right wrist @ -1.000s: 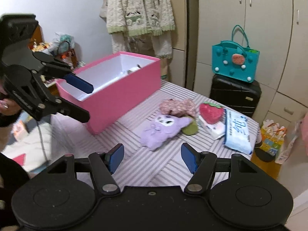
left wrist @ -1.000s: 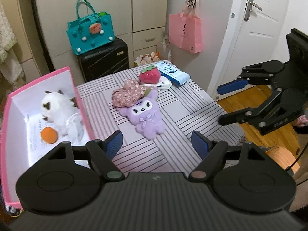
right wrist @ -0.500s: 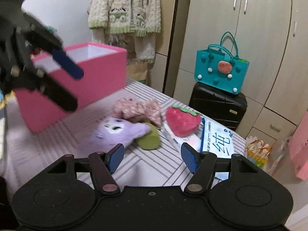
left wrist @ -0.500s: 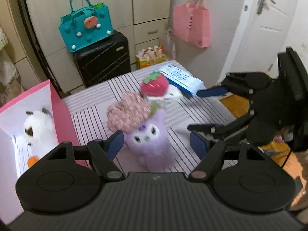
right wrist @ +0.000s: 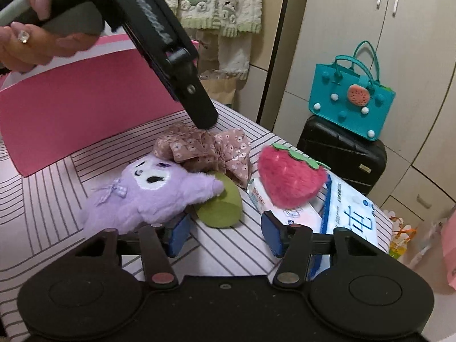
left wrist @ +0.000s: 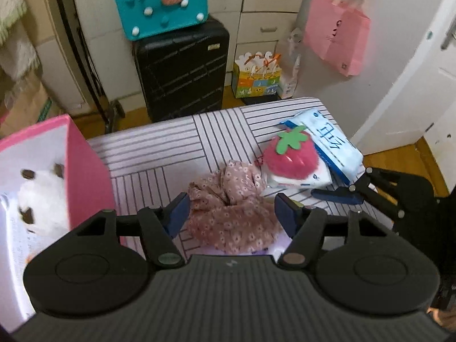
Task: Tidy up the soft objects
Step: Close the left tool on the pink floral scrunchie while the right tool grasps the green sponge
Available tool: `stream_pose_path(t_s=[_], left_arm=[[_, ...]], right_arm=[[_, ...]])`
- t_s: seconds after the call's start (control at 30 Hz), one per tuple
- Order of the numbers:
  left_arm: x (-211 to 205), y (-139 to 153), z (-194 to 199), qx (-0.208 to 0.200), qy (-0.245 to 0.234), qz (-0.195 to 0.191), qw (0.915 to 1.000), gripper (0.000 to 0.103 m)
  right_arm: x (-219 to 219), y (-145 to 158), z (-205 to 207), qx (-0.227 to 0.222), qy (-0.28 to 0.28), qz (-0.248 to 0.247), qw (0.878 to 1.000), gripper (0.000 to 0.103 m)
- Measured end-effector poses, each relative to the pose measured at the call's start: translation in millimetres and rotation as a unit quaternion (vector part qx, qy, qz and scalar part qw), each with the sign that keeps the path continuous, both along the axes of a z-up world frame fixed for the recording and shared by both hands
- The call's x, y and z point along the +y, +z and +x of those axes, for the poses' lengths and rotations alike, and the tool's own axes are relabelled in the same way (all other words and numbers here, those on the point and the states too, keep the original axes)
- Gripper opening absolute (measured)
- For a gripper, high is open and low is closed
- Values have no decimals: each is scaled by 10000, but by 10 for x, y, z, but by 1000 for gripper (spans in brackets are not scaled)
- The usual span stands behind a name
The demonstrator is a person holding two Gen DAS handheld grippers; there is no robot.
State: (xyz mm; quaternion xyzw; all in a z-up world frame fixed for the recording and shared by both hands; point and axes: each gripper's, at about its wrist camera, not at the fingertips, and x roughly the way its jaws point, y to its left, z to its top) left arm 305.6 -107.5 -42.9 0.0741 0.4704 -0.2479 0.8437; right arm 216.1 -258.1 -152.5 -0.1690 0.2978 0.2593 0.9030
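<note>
With both sets of jaws closing, the left gripper (left wrist: 231,213) straddles the floral fabric piece (left wrist: 232,213) at centre table, pads not yet pressing, while the right gripper (right wrist: 225,233) frames the green soft piece (right wrist: 221,206) without contact. Judged step: pickup for the pink box (left wrist: 85,176) at 9 o'clock. Next: close on the fabric, lift clear of the purple plush (right wrist: 142,193).

The purple plush (left wrist: 262,252) is nearly hidden under the floral cloth (left wrist: 232,216); the white plush (left wrist: 42,199) is blurred.
</note>
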Motion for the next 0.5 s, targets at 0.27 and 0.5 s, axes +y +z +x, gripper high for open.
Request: stream_pose_path(t_s=[0.27,0.5], left_arm=[[-66,-282,275,524,189,-106,9984,65],[-105,-402,406,1000,199,-77,9948,65]], right_arm=[[5,-66,132,10,95,154,9998,60],[84,-74,90,-52,55,161,9998,53]])
